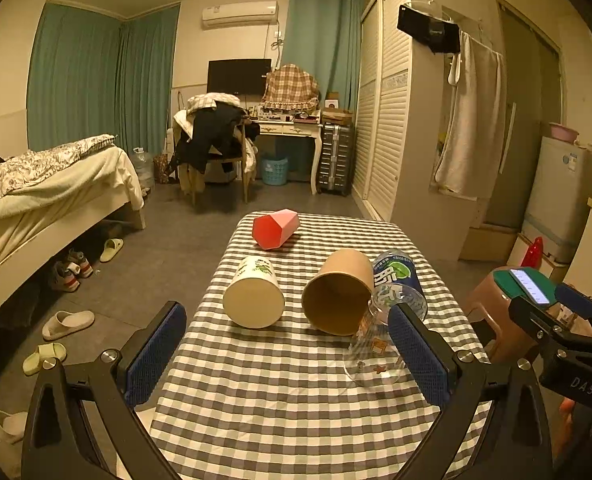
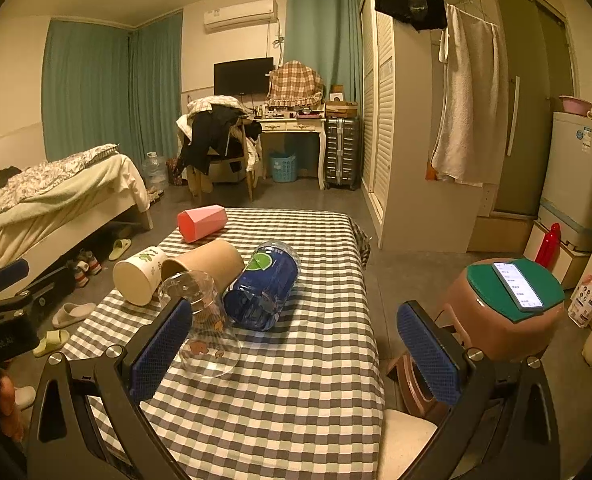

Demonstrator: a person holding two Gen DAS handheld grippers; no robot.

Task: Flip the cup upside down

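Several cups lie on their sides on a checkered table (image 1: 280, 392): a white paper cup (image 1: 252, 293), a brown paper cup (image 1: 337, 292), a clear glass (image 1: 373, 350), a blue-wrapped clear cup (image 1: 399, 276) and a pink faceted cup (image 1: 275, 227). My left gripper (image 1: 288, 352) is open and empty above the near table, short of the cups. My right gripper (image 2: 296, 352) is open and empty; its left finger (image 2: 162, 350) stands in front of the clear glass (image 2: 202, 320). The blue cup (image 2: 264, 286) lies just beyond it. The right gripper also shows in the left wrist view (image 1: 563, 320).
A brown stool (image 2: 503, 312) with a green pad and a phone (image 2: 517, 286) stands right of the table. A bed (image 1: 48, 208) is at left, with slippers and shoes on the floor (image 1: 68, 322). A wardrobe (image 1: 391, 120) and a fridge (image 1: 559, 196) stand at right.
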